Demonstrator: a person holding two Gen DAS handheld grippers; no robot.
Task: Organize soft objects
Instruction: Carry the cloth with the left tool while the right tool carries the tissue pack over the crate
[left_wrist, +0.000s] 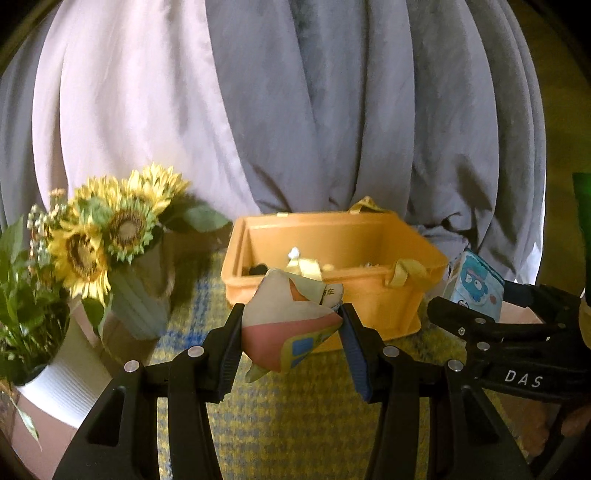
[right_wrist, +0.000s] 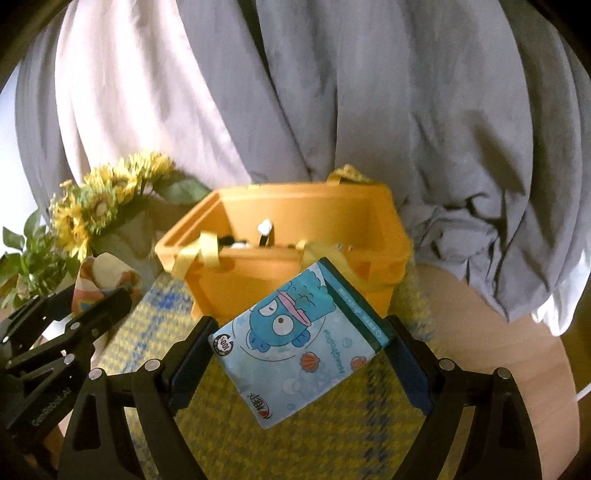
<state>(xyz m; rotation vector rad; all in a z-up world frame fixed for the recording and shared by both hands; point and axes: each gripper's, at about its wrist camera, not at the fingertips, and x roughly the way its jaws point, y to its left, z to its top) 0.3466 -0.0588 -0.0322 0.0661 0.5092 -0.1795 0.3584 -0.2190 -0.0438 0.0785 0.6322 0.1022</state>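
**Two soft packs held clear of the mat, orange basket just ahead**

Nearest in the left wrist view, the left gripper (left_wrist: 291, 328) has its jaws clenched on a small fabric pouch (left_wrist: 288, 325), pink below and pale above, with a blue window print at one corner. It bulges between the pads and a loose corner droops beneath them, so I judge it light, limp and easy to crush. A hold across its fattest part, as here, seems safest, since a pinch on a corner would likely let it swing or slip. A few printed characters show near its top edge, too small to read.

In the right wrist view, the right gripper (right_wrist: 301, 354) has its jaws set wide and grasping a flat blue tissue pack (right_wrist: 295, 347) by its two side edges. The wrapper looks glossy and probably slick; the pack should be light, and it would likely buckle under a hard squeeze. Its print shows a blue cartoon fish with shells, the word "HANGYODON" along one side, a round "100" mark at a corner and a small red logo I cannot make out. The tool bodies read "DAS" and "GenRobot.AI".

Below both lies a yellow-and-blue woven mat (right_wrist: 295, 443) on the wooden bench (right_wrist: 517, 332). Just beyond stands the orange basket (left_wrist: 332, 258) with yellow strap handles, small items already inside. Left of it are sunflowers (left_wrist: 110, 221) in a grey vase, and grey curtains (left_wrist: 332, 110) hang behind.
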